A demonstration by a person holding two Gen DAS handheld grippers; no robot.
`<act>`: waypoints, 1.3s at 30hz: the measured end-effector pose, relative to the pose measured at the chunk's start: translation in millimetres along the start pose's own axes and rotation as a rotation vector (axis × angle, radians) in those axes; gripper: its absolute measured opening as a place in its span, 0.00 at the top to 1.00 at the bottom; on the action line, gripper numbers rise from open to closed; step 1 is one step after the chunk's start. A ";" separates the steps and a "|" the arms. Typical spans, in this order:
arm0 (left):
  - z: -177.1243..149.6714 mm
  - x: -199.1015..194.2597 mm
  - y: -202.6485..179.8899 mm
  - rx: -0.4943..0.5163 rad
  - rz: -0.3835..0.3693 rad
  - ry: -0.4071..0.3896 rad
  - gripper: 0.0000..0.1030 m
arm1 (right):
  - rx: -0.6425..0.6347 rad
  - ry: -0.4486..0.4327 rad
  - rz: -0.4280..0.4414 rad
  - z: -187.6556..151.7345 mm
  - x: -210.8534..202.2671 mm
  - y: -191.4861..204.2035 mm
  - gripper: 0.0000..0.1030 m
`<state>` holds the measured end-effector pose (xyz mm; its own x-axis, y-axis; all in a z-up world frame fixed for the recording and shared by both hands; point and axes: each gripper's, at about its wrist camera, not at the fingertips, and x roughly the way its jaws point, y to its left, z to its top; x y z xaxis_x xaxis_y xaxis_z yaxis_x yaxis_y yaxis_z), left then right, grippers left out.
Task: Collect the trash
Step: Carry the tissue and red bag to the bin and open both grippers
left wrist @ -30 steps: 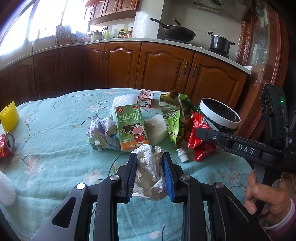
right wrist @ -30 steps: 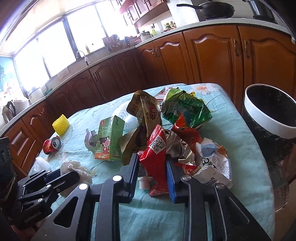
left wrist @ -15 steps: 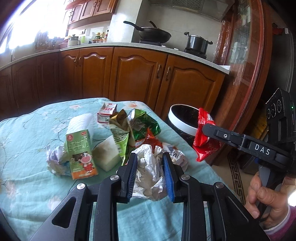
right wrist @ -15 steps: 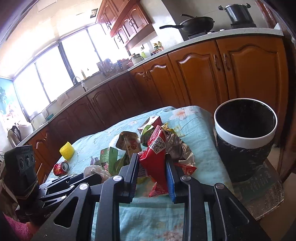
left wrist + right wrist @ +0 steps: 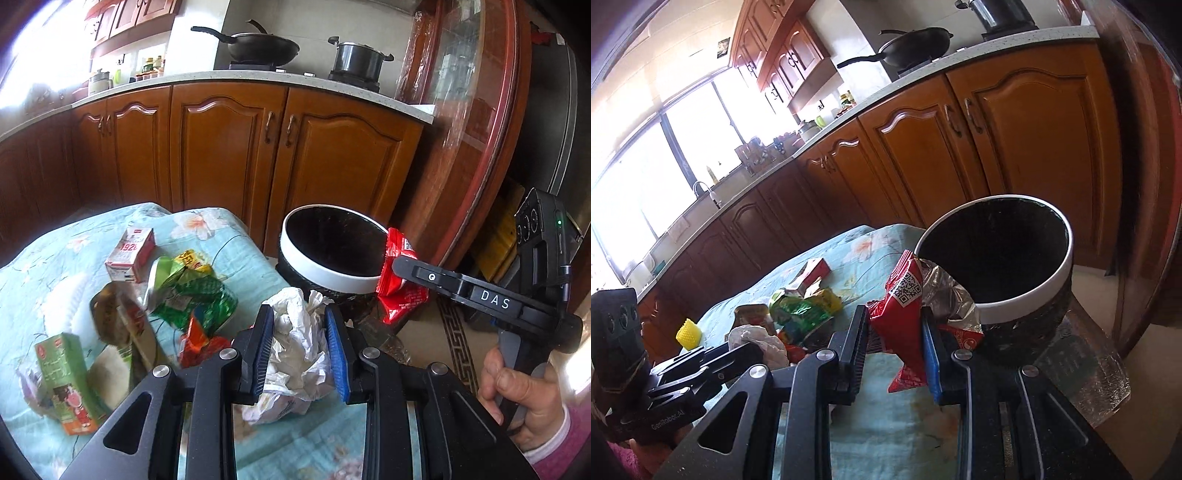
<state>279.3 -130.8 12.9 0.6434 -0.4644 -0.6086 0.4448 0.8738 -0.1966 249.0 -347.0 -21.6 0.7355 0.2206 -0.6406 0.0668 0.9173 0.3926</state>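
I'm clamping crumpled tissue (image 5: 295, 343) left tongs (image 5: 300, 347), red snack wrapper (image 5: 905, 314) right tongs (image 5: 894, 347); releasing short of the far bin (image 5: 1027, 295) means floor litter.

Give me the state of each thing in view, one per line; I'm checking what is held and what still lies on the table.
left gripper: shut on the crumpled white paper
right gripper: shut on the red wrapper
trash bin: upright, open, beside the table
green milk carton: standing on the tablecloth
small red-and-white carton: on the tablecloth
green snack bag: crumpled, on the tablecloth
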 end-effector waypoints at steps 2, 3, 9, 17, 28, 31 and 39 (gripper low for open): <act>12.6 15.7 -4.5 -0.008 -0.011 0.012 0.73 | 0.016 0.003 -0.002 8.1 5.0 -11.8 0.73; 19.3 22.6 -6.9 -0.015 -0.020 0.017 0.73 | 0.026 0.006 -0.007 12.7 8.3 -17.8 0.73; 61.1 75.8 -15.9 -0.017 -0.042 0.039 0.73 | 0.088 0.014 -0.008 38.1 24.4 -53.3 0.73; 97.6 153.9 -29.0 0.000 -0.028 0.112 0.72 | 0.155 0.069 -0.019 64.4 54.5 -96.6 0.70; 111.7 225.4 -31.0 -0.033 0.010 0.193 0.46 | 0.198 0.094 0.002 75.6 68.4 -124.2 0.46; 109.8 223.6 -33.3 -0.043 0.009 0.185 0.40 | 0.213 0.079 0.013 75.7 65.0 -127.1 0.45; 81.7 154.5 -28.1 -0.054 0.000 0.105 0.34 | 0.225 0.041 0.023 68.4 49.2 -118.6 0.36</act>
<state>417.1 -238.9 -12.8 0.5734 -0.4495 -0.6850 0.4090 0.8815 -0.2360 323.5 -467.7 -54.5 0.7110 0.2578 -0.6543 0.2027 0.8158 0.5416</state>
